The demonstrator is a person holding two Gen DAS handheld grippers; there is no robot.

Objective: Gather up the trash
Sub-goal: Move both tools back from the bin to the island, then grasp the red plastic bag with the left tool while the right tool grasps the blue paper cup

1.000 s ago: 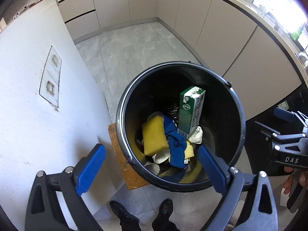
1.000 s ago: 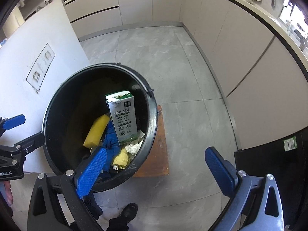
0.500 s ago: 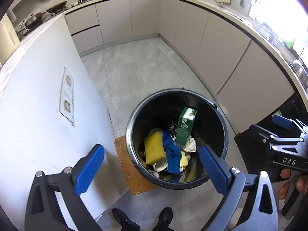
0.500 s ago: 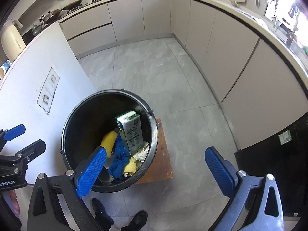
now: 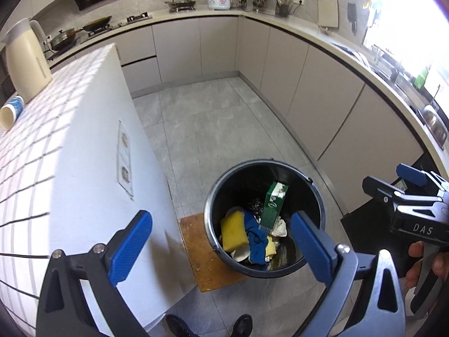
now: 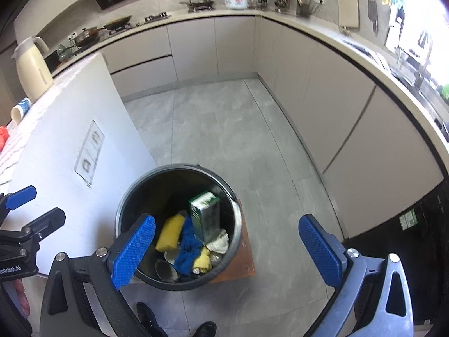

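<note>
A black trash bucket [image 5: 213, 205] [image 6: 123, 210] stands on a small wooden stool [image 5: 196, 250] [image 6: 241, 264] on the floor. Inside lie a green and white carton [image 5: 273, 205] [image 6: 206, 216], a yellow sponge [image 5: 233, 233] [image 6: 169, 233], a blue cloth [image 5: 256, 241] [image 6: 188, 248] and crumpled paper [image 5: 279, 226] [image 6: 219, 243]. My left gripper [image 5: 221, 247] hangs open high above the bucket, nothing between its blue pads. My right gripper [image 6: 227, 250] is open and empty too, above the bucket's right side. A paper cup [image 5: 11, 111] [image 6: 20, 109] lies on the white counter.
A white island counter [image 5: 56, 140] [image 6: 61, 129] rises left of the bucket, with a cream kettle [image 5: 25, 64] [image 6: 32, 67] on top. Beige cabinets [image 5: 322, 98] curve around the grey tiled floor [image 5: 210, 129]. The person's shoes [image 5: 207, 325] show below.
Both grippers have risen well away from the bucket, which now looks much smaller. The counter top, kettle and paper cup have come into view. Jaws stay open.
</note>
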